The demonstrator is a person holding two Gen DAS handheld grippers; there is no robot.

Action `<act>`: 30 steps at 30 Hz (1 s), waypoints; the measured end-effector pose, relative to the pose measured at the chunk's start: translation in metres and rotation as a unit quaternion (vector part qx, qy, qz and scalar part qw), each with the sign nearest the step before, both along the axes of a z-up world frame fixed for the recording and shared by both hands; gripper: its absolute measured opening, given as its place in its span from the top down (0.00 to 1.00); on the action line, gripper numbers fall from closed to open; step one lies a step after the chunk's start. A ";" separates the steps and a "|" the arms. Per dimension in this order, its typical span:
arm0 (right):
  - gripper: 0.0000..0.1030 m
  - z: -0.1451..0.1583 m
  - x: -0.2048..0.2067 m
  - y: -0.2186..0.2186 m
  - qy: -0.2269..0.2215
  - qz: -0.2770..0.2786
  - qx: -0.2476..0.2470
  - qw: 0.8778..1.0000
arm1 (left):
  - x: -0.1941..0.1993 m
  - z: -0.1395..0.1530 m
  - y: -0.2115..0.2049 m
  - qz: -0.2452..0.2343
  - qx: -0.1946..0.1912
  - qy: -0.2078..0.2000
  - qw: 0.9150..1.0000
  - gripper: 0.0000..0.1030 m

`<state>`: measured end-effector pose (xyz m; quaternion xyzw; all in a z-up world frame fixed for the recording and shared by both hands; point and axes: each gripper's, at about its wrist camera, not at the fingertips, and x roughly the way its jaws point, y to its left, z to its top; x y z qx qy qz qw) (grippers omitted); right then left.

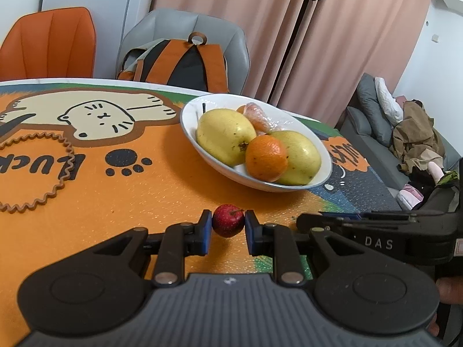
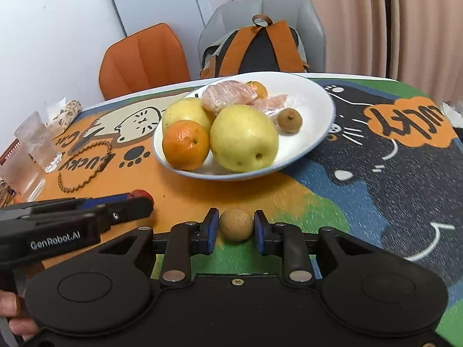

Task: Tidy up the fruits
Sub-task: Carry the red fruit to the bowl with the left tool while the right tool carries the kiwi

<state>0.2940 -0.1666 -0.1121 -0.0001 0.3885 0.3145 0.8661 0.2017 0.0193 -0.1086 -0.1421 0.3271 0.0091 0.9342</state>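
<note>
Left gripper (image 1: 228, 225) pinches red fruit (image 1: 228, 220); right gripper (image 2: 235, 228) clasps brown fruit (image 2: 236, 224).

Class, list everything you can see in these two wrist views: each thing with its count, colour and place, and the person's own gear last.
pears: 2, yellow, in bowl
oranges: 2, orange, in bowl
wrapped segments: pink, in bowl
brown fruit: 1, in bowl
bowl: 1, white, on mat
mat: 1, cat-print
glasses: 2, clear, left edge
bead string: 1, brown
chairs: orange, grey
backpack: 1, on grey chair
left gripper: around red fruit
right gripper: around tan fruit
</note>
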 end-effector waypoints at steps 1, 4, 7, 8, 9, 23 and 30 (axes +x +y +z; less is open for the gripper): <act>0.76 0.001 -0.002 -0.002 -0.001 -0.001 0.001 1.000 | -0.002 0.001 0.000 0.001 -0.001 -0.001 1.000 0.78; 0.76 0.005 -0.007 -0.007 -0.003 -0.003 0.003 1.000 | -0.005 0.006 0.000 0.003 -0.001 -0.003 1.000 0.79; 0.76 0.011 -0.012 -0.010 -0.007 -0.002 0.005 1.000 | -0.008 0.012 0.000 0.004 0.002 -0.007 1.000 0.79; 0.76 0.013 -0.013 -0.011 -0.008 -0.001 0.007 1.000 | -0.008 0.014 0.000 0.005 0.003 -0.007 1.000 0.79; 0.76 0.015 -0.014 -0.012 -0.007 0.000 0.010 1.000 | -0.009 0.016 -0.001 0.006 0.004 -0.007 1.000 0.79; 0.76 0.050 -0.025 -0.020 -0.041 -0.002 0.022 0.999 | -0.012 0.047 -0.005 -0.004 0.013 -0.029 0.999 0.79; 0.76 0.062 -0.018 -0.024 -0.054 -0.012 0.029 0.998 | -0.004 0.062 -0.005 -0.010 0.016 -0.044 0.999 0.79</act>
